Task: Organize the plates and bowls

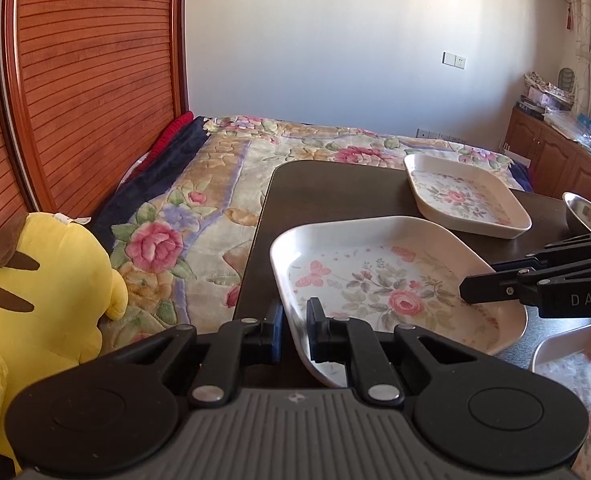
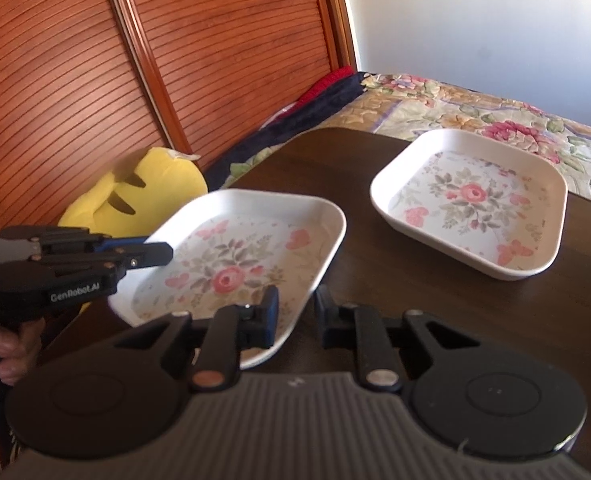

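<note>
A white square plate with a rose and butterfly print hangs tilted just above the dark table, held from both sides. My left gripper is shut on its near left rim. My right gripper reaches in from the right and clamps the opposite rim. In the right wrist view the same plate sits between the right gripper and the left gripper. A second matching plate rests on the table farther back.
A steel bowl stands at the table's right edge, and a third floral plate lies at the lower right. A yellow plush toy and a bed with a floral blanket border the table's left. A wooden headboard rises behind.
</note>
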Available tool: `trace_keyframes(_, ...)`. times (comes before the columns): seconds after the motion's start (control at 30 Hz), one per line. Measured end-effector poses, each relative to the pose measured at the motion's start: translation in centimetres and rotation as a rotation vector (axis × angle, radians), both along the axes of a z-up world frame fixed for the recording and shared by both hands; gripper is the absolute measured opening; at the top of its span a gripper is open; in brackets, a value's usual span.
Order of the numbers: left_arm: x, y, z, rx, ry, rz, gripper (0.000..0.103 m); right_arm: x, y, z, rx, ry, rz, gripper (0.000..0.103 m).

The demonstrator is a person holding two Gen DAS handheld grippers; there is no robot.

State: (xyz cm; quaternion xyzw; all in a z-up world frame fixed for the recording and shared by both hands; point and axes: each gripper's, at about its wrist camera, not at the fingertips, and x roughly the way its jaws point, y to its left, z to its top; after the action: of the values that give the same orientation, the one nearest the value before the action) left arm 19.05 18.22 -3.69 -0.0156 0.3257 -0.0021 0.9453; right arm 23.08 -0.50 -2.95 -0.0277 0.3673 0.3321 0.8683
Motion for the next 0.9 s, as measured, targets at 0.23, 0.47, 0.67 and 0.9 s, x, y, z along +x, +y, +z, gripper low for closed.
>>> trace_keyframes(0.23, -1.0, -1.0, 0.9, 0.011, -0.024, 0.001, 0.013, -1.0, -0.7, 0.6, 0.007, -0.036, 0.0, 0.021)
trace_keyframes(0.47, -2.3, -2.8, 2.0, 0.015, -0.044, -0.03, 0.013, -2.3, -2.5, 1.5, 0.023, -0.065, -0.019, 0.021)
trace_keyframes(0.67, -3.4, -4.9, 2.5, 0.008, -0.055, -0.059, 0.013, -4.0, -4.7, 2.0, 0.033, -0.082, -0.047, 0.021)
trace_keyframes(0.9, -5.2, -7.5, 2.8, 0.006, -0.058, -0.094, 0.013, -6.2, -7.7, 2.2, 0.047, -0.093, -0.072, 0.021)
